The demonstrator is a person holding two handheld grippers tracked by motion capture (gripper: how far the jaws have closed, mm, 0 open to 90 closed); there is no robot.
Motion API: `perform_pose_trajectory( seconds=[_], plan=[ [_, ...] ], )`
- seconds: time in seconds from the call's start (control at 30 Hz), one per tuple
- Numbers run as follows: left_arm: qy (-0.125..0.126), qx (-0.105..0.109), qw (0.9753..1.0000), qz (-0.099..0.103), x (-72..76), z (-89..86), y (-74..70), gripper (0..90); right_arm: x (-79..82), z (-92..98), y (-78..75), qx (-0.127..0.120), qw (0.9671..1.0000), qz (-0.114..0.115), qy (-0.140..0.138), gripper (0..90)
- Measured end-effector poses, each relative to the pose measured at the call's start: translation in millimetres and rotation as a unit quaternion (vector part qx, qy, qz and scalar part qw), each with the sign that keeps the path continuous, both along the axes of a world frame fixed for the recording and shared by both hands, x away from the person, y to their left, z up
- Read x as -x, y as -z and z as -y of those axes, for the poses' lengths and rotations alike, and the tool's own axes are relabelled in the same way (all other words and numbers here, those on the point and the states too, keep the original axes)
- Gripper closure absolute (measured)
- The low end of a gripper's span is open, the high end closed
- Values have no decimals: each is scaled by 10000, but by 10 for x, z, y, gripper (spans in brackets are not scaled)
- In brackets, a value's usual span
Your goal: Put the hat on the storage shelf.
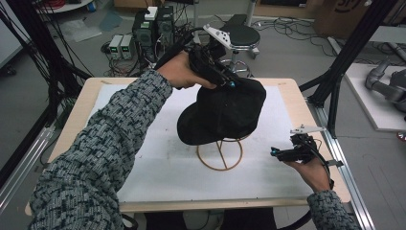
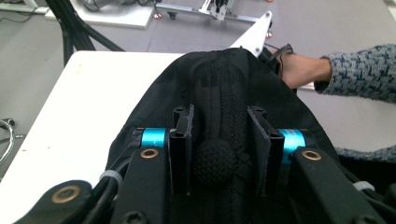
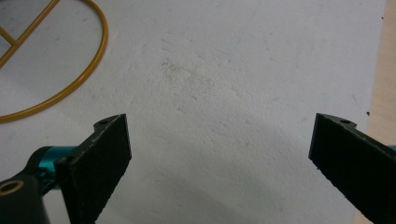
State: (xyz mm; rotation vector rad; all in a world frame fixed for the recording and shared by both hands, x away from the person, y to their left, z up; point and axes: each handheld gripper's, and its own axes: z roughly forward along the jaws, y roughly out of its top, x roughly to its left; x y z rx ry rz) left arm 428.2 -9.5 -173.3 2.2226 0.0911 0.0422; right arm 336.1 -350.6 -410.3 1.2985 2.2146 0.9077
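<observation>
A black cap (image 1: 225,112) hangs over a gold wire stand (image 1: 220,153) at the middle of the white mat. My left gripper (image 1: 225,79) is shut on the crown of the cap (image 2: 219,107), its jaws pinching the fabric on both sides of the top button (image 2: 214,161). My right gripper (image 1: 277,153) rests low at the right of the mat, held by a hand, its jaws wide apart over bare mat (image 3: 219,140) with nothing between them. The stand's ring base (image 3: 70,88) lies to that gripper's upper left.
The white mat (image 1: 158,163) covers a wooden table (image 1: 81,103). A black frame post (image 1: 335,96) rises at the table's right edge. A stool (image 1: 239,36), boxes and cables lie on the floor beyond the far edge.
</observation>
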Motion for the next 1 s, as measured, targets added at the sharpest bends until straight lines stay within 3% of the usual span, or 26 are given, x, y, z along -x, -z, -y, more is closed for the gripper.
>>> perform_pose_trajectory(
  seconds=[0.13,0.2,0.37,0.8,0.83,0.87,0.9,0.93,1.0],
  plan=[
    [53,-151,9999,-11,17,28,45,528,1,1,4,-5,10000,5,-7,54],
    [47,-246,9997,-24,17,30,56,529,2,1,2,-2,10000,6,-6,54],
    [-37,-228,9997,-11,5,-1,51,430,2,-7,6,-15,10000,5,-16,54],
    [-245,-316,9992,-6,-27,-194,41,416,-9,-35,-4,6,10000,-2,-29,54],
    [-297,-268,9992,0,-28,-224,49,414,-12,-38,-6,7,10000,3,-36,54],
    [-404,-79,9991,-109,-30,-306,78,416,-19,-51,-13,8,10000,2,-45,54],
    [-404,-79,9991,-109,-30,-306,78,415,-19,-51,-13,8,10000,2,-45,54],
    [-455,-160,9987,-148,-42,-338,90,415,-21,-59,-16,2,10000,-7,-51,54],
    [-527,-293,9982,-13,-41,-400,110,415,-35,-84,-17,23,10000,7,-74,54]
  ],
)
